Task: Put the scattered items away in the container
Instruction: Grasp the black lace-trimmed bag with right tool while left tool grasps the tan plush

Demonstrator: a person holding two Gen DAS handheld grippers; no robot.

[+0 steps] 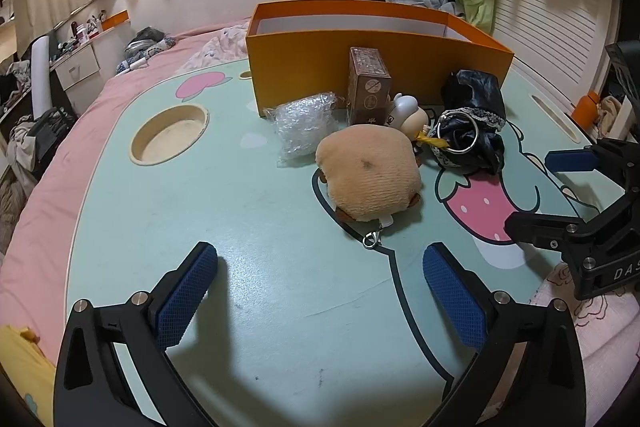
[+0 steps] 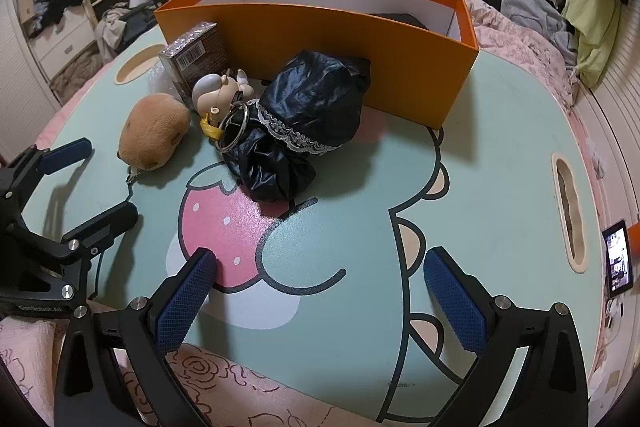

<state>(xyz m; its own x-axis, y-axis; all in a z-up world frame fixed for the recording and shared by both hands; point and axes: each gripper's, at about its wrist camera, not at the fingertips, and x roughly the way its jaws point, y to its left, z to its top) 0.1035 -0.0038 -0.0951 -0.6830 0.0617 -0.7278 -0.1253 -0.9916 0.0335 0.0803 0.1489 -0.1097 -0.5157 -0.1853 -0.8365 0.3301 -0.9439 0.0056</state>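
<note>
Right now both grippers hang low over the near edge of the lap table [image 1: 168, 195], nothing between their jaws. The left gripper [image 1: 320, 259] has its blue pads spread wide over bare tabletop; the right gripper [image 2: 320, 267] stands just as wide over the printed strawberry. Nothing is picked yet, so this looks like the approach before the first grasp.

Further in, the tan plush toy [image 1: 370, 173] lies nearest the left gripper, its clasp trailing toward the near edge. Just behind it sits the little figurine [image 2: 218, 93] with a metal ring [image 2: 234, 127], touching the black lace-trimmed pouch [image 2: 304, 119]. Toward the left, the crumpled bubble wrap [image 1: 304, 125] lies beside the upright brown box [image 1: 368, 85].

At the far edge stands the orange container [image 2: 332, 43], open-topped, the items crowded against its front wall. The next move probably calls for closing on the plush and lifting it clear over that wall.
</note>
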